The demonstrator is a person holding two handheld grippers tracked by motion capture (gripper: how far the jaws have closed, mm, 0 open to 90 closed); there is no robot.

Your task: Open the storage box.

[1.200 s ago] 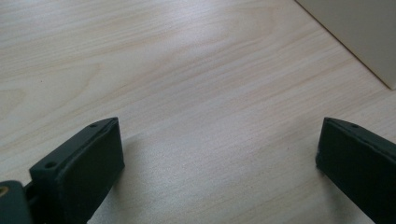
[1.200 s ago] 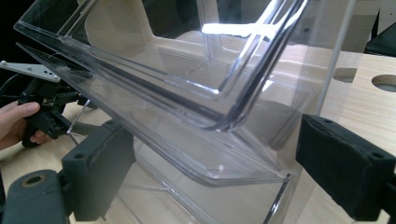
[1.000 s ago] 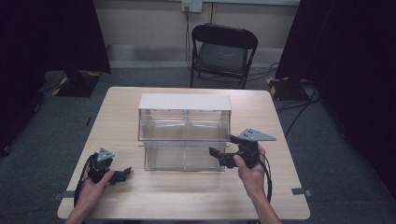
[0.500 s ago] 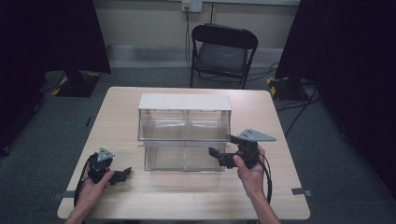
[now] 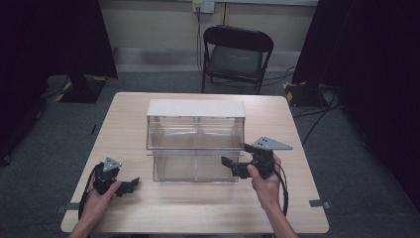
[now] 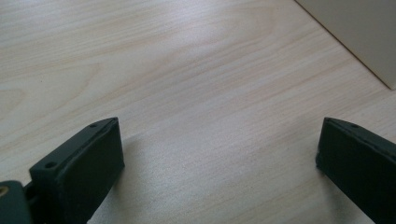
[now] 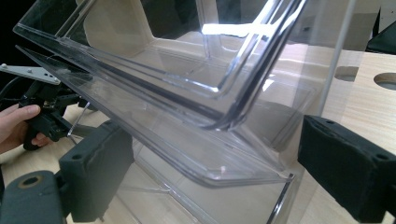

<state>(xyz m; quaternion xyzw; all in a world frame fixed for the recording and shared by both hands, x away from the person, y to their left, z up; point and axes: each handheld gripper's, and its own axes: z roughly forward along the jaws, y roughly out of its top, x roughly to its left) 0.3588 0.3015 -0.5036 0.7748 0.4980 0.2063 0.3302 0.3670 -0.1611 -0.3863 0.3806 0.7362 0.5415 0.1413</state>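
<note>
Dark curtains and grey carpet ring my wooden table [image 5: 198, 208], with a folding chair [image 5: 236, 57] beyond it at 12 o'clock. From the high view, my left gripper [image 5: 130, 185] rests on the tabletop at about 8 o'clock, well apart from the bins. In the left gripper view its jaws stand wide apart over bare wood and hold nothing.

At the centre sits the clear two-tier bin unit [image 5: 195, 139] with a white top; the lower tier's drawer front tilts toward me. My right gripper [image 5: 236, 158] is at about 4 o'clock, its jaws pointing toward 9 o'clock at the unit's lower right corner. In the right gripper view the jaws are spread wide on either side of the clear drawer lip [image 7: 224, 172], not closed on it.
</note>
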